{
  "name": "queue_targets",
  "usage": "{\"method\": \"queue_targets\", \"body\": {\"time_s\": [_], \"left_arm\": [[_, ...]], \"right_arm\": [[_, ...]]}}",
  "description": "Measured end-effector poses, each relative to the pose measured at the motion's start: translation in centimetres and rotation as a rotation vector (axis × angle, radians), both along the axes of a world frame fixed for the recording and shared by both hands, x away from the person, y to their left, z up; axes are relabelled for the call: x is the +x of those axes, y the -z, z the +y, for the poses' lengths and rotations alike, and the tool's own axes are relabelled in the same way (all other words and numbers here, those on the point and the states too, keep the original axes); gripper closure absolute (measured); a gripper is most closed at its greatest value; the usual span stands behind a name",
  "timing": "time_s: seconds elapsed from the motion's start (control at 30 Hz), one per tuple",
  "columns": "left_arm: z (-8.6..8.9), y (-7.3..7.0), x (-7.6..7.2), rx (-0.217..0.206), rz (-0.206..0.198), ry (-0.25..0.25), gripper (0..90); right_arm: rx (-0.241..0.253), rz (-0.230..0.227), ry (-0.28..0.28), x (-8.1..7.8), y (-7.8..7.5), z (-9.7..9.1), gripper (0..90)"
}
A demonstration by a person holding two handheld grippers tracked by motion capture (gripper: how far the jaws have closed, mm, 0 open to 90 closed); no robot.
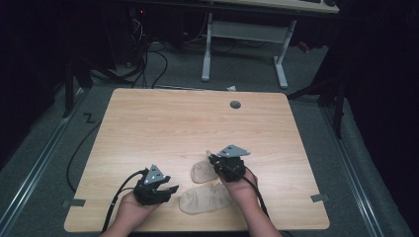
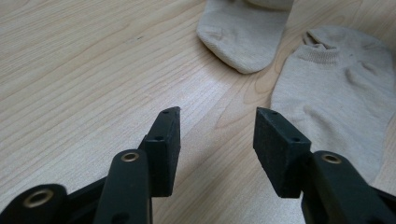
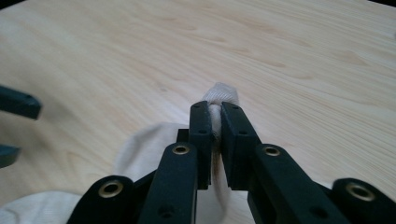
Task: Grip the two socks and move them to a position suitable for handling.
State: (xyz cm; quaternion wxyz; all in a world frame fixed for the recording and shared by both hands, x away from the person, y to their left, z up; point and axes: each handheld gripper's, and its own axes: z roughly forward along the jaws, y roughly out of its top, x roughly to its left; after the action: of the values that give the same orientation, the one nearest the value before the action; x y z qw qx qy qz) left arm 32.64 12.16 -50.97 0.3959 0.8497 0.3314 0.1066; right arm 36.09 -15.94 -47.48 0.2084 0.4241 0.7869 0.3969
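Right gripper (image 3: 215,122) clamped on far sock (image 3: 222,95) edge; left gripper (image 2: 217,133) jaws apart, empty, near sock (image 2: 341,88) just ahead.

— What do we have on the table (image 1: 163,118)?
— Two socks at its near edge, just beside each other: the farther sock (image 1: 202,171) to the left of the right gripper (image 1: 213,159), whose jaws pinch its end, and the nearer sock (image 1: 203,198) in front of it, between the two hands.
— And to the left?
— We see the left gripper (image 1: 168,189) just left of the nearer sock, apart from it.
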Motion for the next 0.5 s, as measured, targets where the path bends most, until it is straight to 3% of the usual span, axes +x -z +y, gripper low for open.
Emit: {"method": "queue_targets", "body": {"time_s": [0.13,0.27,0.4,0.5], "left_arm": [[-0.1,0.1,0.1,0.005,0.002,-0.004,51.6],[-0.3,0.2,0.0,0.006,0.000,0.002,51.7],[-0.6,0.3,0.1,0.007,0.002,0.007,51.7],[-1.3,0.4,0.7,-0.006,0.012,-0.004,49.4]], "right_arm": [[0.036,0.034,0.086,0.4,0.9,-3.3,80.8],[0.016,0.076,0.167,0.4,2.6,-6.4,75.7],[0.003,0.077,0.201,-0.5,3.4,-8.2,70.9],[-0.017,0.056,0.194,-1.3,3.5,-8.6,71.8]]}}
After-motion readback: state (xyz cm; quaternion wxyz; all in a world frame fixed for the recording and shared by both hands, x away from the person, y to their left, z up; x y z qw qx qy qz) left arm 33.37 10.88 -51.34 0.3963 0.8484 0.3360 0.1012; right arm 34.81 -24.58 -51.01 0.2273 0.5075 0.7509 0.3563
